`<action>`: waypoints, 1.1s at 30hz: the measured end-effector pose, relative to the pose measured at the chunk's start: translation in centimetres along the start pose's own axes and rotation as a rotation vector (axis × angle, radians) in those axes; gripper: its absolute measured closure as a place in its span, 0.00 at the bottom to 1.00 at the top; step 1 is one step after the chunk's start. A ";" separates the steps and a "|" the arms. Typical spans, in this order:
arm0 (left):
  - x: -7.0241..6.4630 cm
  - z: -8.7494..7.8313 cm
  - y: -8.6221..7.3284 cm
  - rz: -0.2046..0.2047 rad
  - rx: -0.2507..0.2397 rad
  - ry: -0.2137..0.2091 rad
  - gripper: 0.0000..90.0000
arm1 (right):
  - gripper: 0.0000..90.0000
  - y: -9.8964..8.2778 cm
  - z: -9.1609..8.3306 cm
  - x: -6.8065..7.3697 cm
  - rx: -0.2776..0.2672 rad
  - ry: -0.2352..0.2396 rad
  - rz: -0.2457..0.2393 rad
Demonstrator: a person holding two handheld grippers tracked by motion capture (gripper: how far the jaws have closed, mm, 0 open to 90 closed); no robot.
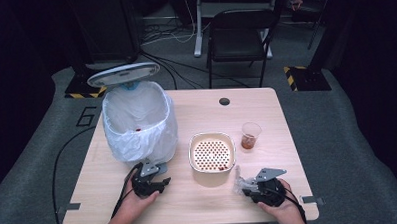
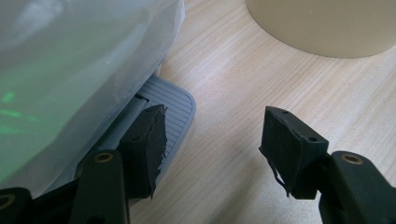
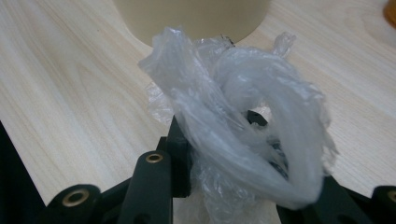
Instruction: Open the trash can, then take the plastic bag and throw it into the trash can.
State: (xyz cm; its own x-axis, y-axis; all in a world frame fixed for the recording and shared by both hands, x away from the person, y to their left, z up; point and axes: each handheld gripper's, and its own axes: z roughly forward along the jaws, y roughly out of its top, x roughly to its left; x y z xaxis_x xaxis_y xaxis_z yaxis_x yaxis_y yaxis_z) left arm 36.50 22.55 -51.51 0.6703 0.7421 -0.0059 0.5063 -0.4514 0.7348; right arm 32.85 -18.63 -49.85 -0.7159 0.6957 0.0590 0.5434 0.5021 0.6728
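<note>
Right claw (image 1: pixel 245 186) is clamped on a crumpled clear plastic wrapper (image 3: pixel 233 116), held just above the worktop (image 1: pixel 199 202), directly ahead of the jaws and near the cream strainer bowl (image 1: pixel 212 152). The wrapper looks feather-light, soft and slippery; gripping a bunched fold deep between the pads seems safest. Left claw (image 2: pixel 212 140) stands apart, empty, its left jaw over the bin's grey pedal (image 2: pixel 175 105). The left gripper view reveals that pedal clearly; the high view shows the lined bin (image 1: pixel 136 119) open.
</note>
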 end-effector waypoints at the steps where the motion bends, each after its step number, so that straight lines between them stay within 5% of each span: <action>1: 0.0 0.0 0.0 0.000 0.000 0.000 0.45 | 0.74 0.0 -0.2 -0.1 -0.002 -0.002 0.002; 12: 0.0 0.0 0.0 -0.001 -0.007 0.002 0.45 | 0.74 0.3 -1.4 -0.5 -0.026 -0.003 0.021; 15: -0.2 0.1 -0.2 -0.035 -0.029 -0.001 0.45 | 0.74 0.4 -1.6 -0.4 -0.022 -0.017 0.039; 18: 0.1 0.0 0.0 -0.013 -0.001 -0.006 0.45 | 0.74 0.4 -1.5 -0.4 -0.019 -0.011 0.037; 33: 0.0 0.0 -0.1 -0.026 -0.015 -0.011 0.45 | 0.74 0.8 -2.8 -0.6 -0.006 -0.021 0.050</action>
State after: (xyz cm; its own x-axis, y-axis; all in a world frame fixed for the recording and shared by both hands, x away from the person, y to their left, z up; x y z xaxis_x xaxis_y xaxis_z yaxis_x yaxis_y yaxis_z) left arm 36.43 22.56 -51.62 0.6628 0.7481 -0.0326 0.5153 -0.4241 0.7447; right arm 32.51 -20.05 -47.26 -0.6788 0.7303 0.0770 0.5751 0.4636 0.6740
